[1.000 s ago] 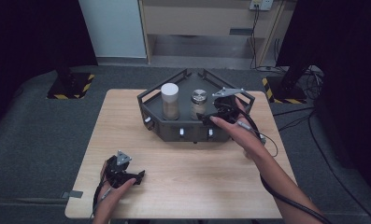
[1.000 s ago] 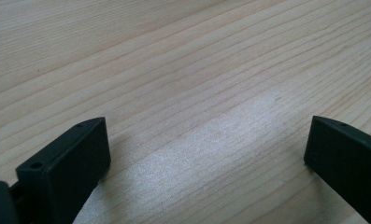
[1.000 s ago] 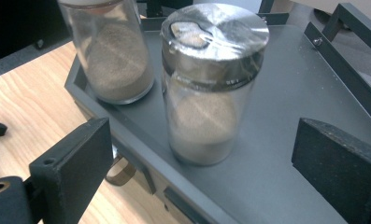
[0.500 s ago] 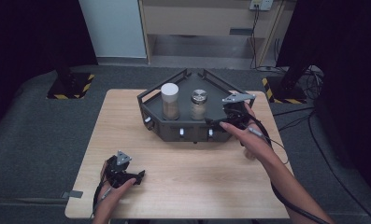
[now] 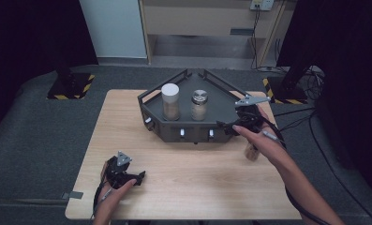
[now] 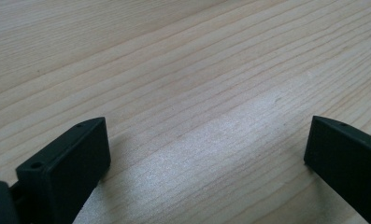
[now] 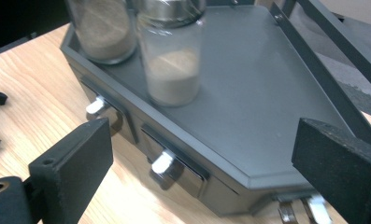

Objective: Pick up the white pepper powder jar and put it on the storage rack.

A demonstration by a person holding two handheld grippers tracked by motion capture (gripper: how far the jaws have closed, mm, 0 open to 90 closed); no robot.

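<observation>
Two jars (image 5: 170,101) stand on the dark tray (image 5: 223,110); right gripper (image 5: 226,125) hovers near it, jaws wide, empty; left gripper (image 5: 137,178) likewise on the bench (image 5: 197,178).

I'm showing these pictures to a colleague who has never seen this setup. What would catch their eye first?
Probably the dark angular rack at the far middle of the wooden table, with a white-capped jar and a metal-capped shaker side by side on top. Next, the right gripper, open at the rack's right front corner, and the left gripper, open near the table's front left.
</observation>
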